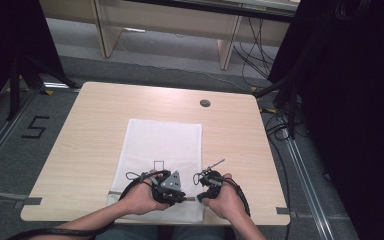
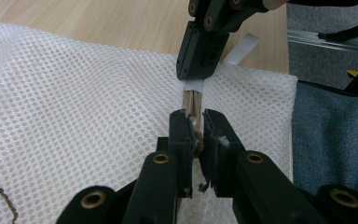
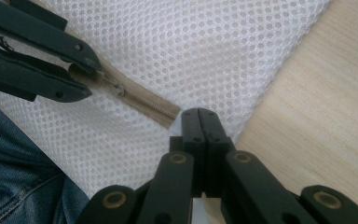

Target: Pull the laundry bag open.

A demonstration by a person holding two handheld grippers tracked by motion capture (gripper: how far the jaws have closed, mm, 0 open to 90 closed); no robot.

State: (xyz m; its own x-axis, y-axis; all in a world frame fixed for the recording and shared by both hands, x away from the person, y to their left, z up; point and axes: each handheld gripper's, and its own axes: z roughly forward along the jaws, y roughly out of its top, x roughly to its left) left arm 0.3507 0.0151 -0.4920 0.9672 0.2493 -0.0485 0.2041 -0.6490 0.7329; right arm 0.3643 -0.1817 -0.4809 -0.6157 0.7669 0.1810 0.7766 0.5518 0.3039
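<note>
mesh laundry bag (image 1: 162, 145): light, limp; left gripper (image 2: 195, 133) pinches zipper pull (image 2: 196, 122), right gripper (image 3: 204, 122) clamps the zipper's end.

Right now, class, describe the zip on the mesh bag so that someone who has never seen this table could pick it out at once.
Start from the wooden table and find the white mesh laundry bag lying flat on it. Along the bag's edge nearest the person runs a short beige zip, between the left gripper and the right gripper. It is the one tan strip with fine teeth on otherwise white netting.
</note>
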